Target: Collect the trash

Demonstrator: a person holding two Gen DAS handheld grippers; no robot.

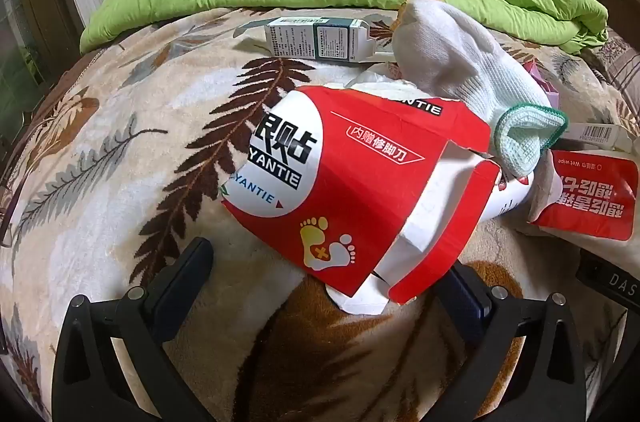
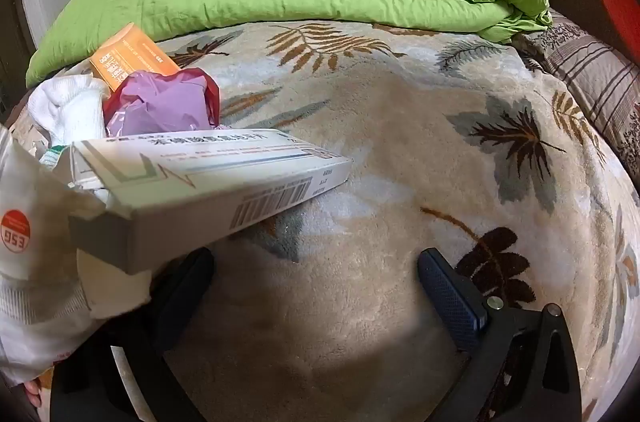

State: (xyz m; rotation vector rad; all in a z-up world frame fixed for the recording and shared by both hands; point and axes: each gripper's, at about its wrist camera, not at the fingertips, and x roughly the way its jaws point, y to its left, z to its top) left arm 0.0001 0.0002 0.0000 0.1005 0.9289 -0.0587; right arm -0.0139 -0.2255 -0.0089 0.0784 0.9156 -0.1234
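The left gripper (image 1: 324, 262), jaws spread and empty, straddles the near corner of a torn red cardboard box (image 1: 352, 190) on the plush leaf-print blanket (image 1: 120, 142). Thin, floppy card could buckle or slip when pinched. Behind it lies a knitted white sock (image 1: 452, 50), easily snagged. The right gripper (image 2: 316, 270), jaws wide and empty, sits beside a stiff pale medicine carton (image 2: 208, 182).

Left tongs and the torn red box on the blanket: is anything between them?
Nothing visible. The left tongs are open, and the torn red box lies on the leaf-print blanket right ahead, its near corner already reaching between the fingers. The white sock lies on the box's far edge, not on the approach side.
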